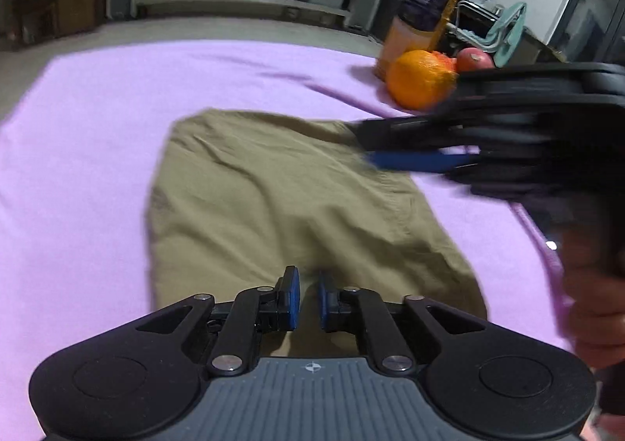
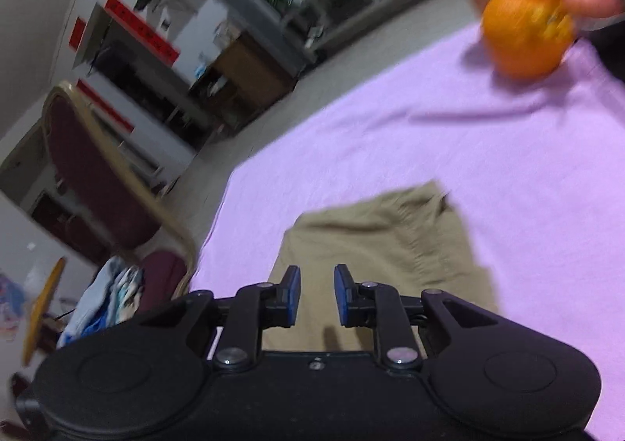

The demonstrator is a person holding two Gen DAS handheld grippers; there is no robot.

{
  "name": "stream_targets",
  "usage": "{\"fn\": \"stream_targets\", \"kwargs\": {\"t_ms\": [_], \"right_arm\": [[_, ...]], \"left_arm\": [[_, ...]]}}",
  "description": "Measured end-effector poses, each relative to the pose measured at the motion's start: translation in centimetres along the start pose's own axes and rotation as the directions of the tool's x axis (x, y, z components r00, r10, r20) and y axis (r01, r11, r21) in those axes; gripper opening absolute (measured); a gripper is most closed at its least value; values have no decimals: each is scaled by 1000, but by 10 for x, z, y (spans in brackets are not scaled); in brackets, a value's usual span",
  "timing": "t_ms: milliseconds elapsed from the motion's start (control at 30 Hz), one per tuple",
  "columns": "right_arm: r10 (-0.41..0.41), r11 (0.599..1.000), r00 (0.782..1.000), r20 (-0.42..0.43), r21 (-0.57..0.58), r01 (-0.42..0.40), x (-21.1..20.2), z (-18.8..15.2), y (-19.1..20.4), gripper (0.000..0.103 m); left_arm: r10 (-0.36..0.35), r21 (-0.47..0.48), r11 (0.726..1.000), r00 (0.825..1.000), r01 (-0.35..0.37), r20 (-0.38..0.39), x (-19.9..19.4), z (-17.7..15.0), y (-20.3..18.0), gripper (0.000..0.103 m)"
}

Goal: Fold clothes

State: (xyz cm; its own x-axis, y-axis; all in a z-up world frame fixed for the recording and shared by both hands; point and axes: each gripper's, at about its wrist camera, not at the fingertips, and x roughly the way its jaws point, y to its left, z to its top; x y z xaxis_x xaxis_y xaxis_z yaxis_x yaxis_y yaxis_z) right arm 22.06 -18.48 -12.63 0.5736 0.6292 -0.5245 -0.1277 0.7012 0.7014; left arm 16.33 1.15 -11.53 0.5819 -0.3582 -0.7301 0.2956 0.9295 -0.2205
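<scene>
Left wrist view: khaki garment [image 1: 273, 206] flat on purple cloth [image 1: 97, 128], lying as a compact rectangle w/ soft creases, edges fairly even; looks folded at least once, though how many layers cannot be told. Left gripper [image 1: 308, 300] low over garment's near edge, pads a narrow gap apart, nothing visibly pinched between; prob. placed there to take or let go the near hem. Right gripper [image 1: 375, 152] reaching in from the side over garment's far right corner, blurred; opening unreadable in this view. Orange [image 1: 422, 79], juice bottle [image 1: 425, 3] and red fruit [image 1: 474, 58] beyond garment's far right corner, apart from it. Open cloth left of and beyond garment: ample room.

Right wrist view: right gripper [image 2: 317, 294] above garment [image 2: 383, 241], pads parted a moderate gap, holding nothing. Garment's far edge well short of orange [image 2: 527, 34]. Cloth [image 2: 390, 128] edge close on garment's left side, floor and chair [image 2: 97, 167] past it; less margin there. Scene fits mid-fold or a finished fold alike.
</scene>
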Motion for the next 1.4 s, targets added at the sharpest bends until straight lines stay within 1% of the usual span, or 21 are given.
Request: {"fn": "stream_targets", "kwargs": {"t_ms": [133,167,200,233,333,367,400,433,500,600,667,700,800,867,900,1000,1067,1167,1200,1333,1400], "right_arm": [[135,990,979,-152,71,-125,57,5,-25,25],[164,984,975,-151,94,-151,66,7,-35,23],[170,981,977,-131,113,-156,72,11,-45,15],[148,982,985,-89,128,-136,73,16,-57,2],[61,975,995,85,209,-78,60,27,-94,0],[-1,970,989,147,240,-34,51,29,-102,0],[-102,963,974,201,264,47,40,30,-105,0],[-167,949,958,235,301,91,29,30,-110,2],[-154,928,957,245,369,55,10,28,-120,7],[-84,936,965,249,353,-9,-9,21,-109,15],[-35,942,969,243,332,-49,-15,17,-97,18],[-10,945,971,239,321,-69,-18,14,-91,18],[64,948,972,227,289,-131,-27,8,-73,21],[108,950,977,184,269,-156,-15,6,-66,21],[113,950,979,171,271,-157,-11,5,-67,21],[64,941,978,197,315,-125,-17,5,-78,21],[31,933,977,213,344,-105,-21,5,-85,0],[-19,919,972,235,388,-76,-27,5,-97,0],[-36,913,970,241,402,-66,-29,5,-100,8],[-105,887,959,265,460,-31,-37,6,-115,14],[-78,890,960,269,454,-55,-52,-1,-108,16]], "left_arm": [[3,35,999,1000,-3,4,4,-1,-7,10],[1,38,999,1000,-2,4,4,-2,-7,10],[0,43,999,1000,0,5,4,-3,-8,10],[-6,42,999,1000,5,6,4,-3,-7,10],[-19,33,999,1000,19,6,4,-3,-5,10],[-19,33,999,1000,18,5,4,-3,-5,10],[-15,34,999,1000,15,5,4,-3,-6,10],[-12,34,999,1000,12,5,3,-2,-7,10],[-5,33,999,1000,5,6,0,0,-8,10],[-26,-9,1000,999,27,42,-16,7,-6,10],[-27,-30,999,994,31,103,-34,12,-3,10],[-10,-40,999,991,16,132,-41,14,1,11],[117,-113,989,981,-99,158,-41,20,15,11],[179,-172,973,976,-157,122,-28,20,29,7],[182,-191,968,979,-161,97,-20,18,34,7],[208,-139,970,975,-197,71,-4,11,29,7],[229,-94,971,970,-222,78,-2,11,22,7],[218,-101,972,973,-210,75,-6,13,25,7],[213,-112,973,974,-204,73,-7,14,27,7],[208,-131,972,973,-194,103,-24,17,25,9],[202,-137,973,972,-185,122,-38,16,23,11]]}}
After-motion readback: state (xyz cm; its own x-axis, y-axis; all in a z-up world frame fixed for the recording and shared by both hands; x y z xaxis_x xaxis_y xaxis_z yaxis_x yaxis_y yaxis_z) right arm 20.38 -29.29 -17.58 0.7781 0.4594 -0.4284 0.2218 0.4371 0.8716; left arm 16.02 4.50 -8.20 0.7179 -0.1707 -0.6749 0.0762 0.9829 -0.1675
